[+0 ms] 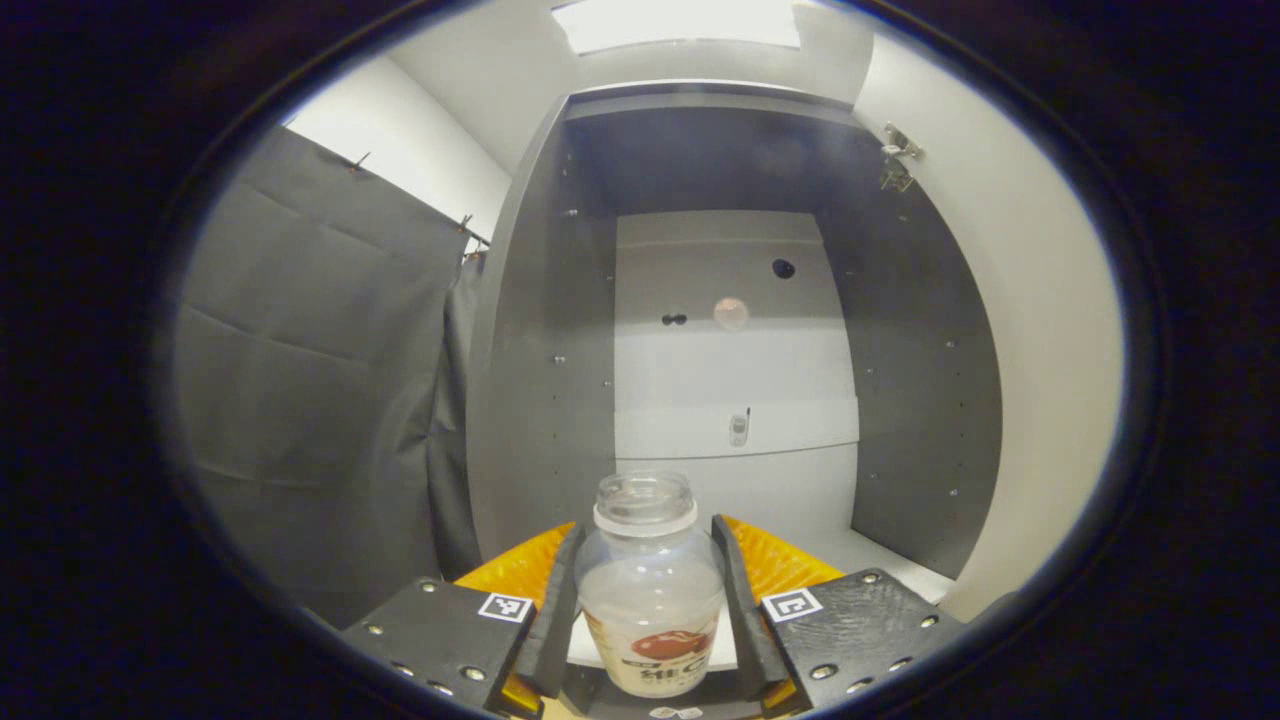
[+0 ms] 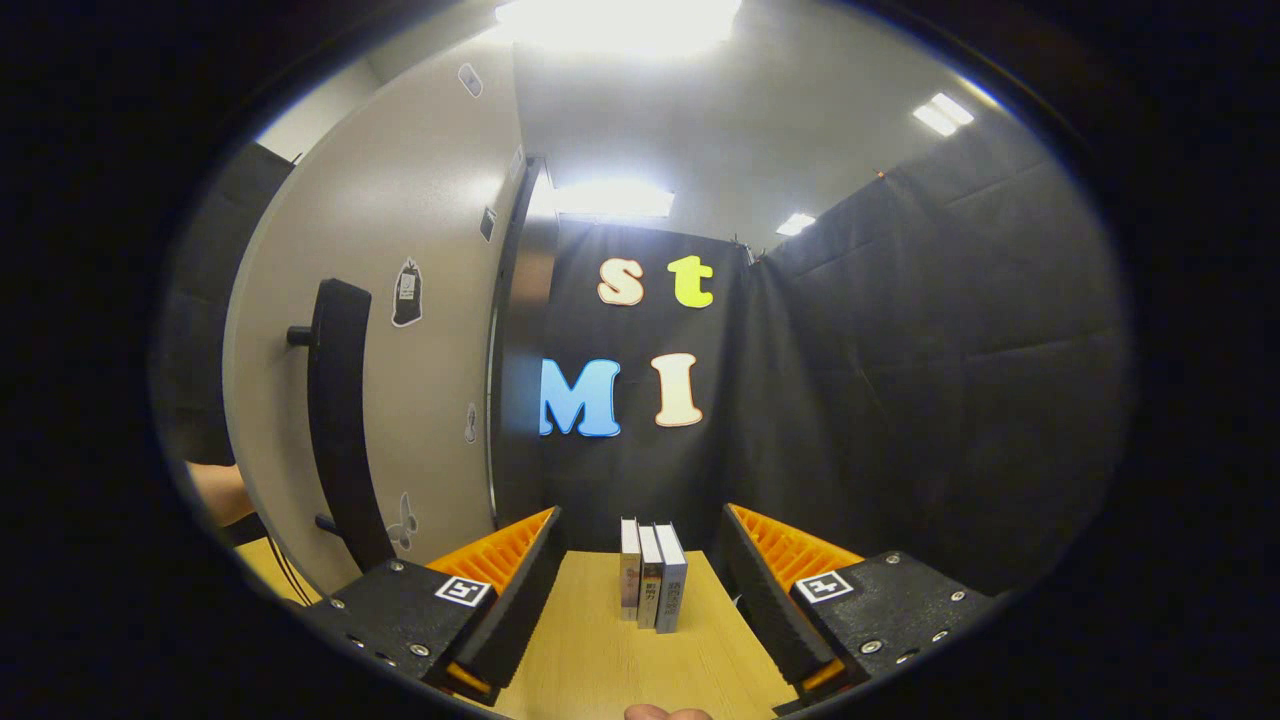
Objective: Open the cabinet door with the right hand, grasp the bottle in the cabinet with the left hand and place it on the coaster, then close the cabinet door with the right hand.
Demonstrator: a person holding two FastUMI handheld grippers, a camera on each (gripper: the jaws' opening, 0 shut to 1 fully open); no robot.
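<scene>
Left gripper (image 1: 648, 600) first: jaws clenched on the clear plastic bottle with the white collar and red label (image 1: 650, 590), one finger pressing each side of its body, bottle upright between them. Ahead of the jaws, the dark grey open cabinet (image 1: 900, 400) with its pale back panel; white shelf floor (image 1: 890, 555) just beyond the right finger. Held low on the body and level, likely to keep the open mouth up while lifting clear. Coaster out of sight, so placement not yet done.

Over to the right gripper (image 2: 640, 590): jaws released, gripping nothing, hanging above the light wooden tabletop (image 2: 620, 670). Left of the jaws, the pale cabinet door (image 2: 400, 380) swung wide, long black bar handle (image 2: 340, 420) free. Straight ahead, between the fingers but farther off, three slim upright books (image 2: 652, 575). Parked near the handle, probably ready for closing.
</scene>
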